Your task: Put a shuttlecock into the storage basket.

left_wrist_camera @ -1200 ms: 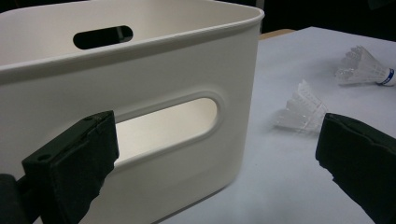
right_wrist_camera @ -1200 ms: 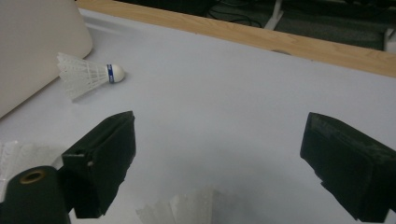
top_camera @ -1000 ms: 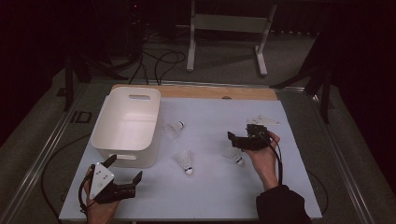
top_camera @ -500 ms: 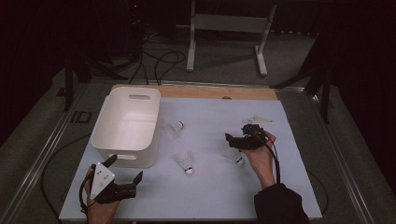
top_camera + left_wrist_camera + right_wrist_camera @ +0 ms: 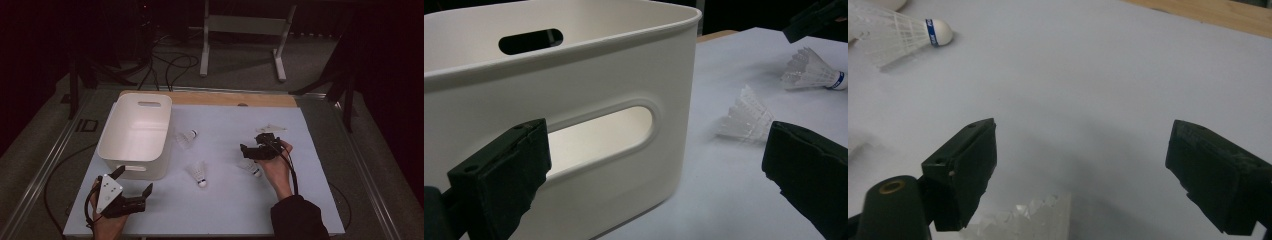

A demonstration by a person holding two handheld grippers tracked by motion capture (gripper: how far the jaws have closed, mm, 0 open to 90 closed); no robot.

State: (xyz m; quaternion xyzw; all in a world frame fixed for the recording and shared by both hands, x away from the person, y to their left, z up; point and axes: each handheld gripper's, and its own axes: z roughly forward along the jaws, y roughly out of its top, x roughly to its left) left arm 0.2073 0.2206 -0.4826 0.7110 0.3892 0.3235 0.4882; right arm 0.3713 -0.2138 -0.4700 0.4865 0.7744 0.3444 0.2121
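Right gripper [image 5: 250,150] released, jaws spread over shuttlecock [image 5: 249,167] at surface's 4 o'clock. Left gripper [image 5: 131,191] released, idle by bin [image 5: 135,135]. Risk: clamping flimsy skirt crushes feathers.

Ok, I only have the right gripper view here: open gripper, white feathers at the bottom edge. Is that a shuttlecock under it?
Observer: Yes. The high view shows a shuttlecock lying on the table just beside the right gripper, not gripped.
Operator: Any container around?
Observer: A white bin stands on the left side of the table, with nothing visible inside.
Operator: And the other hand?
Observer: The left gripper is open at the bin's near corner, facing its handle slot.
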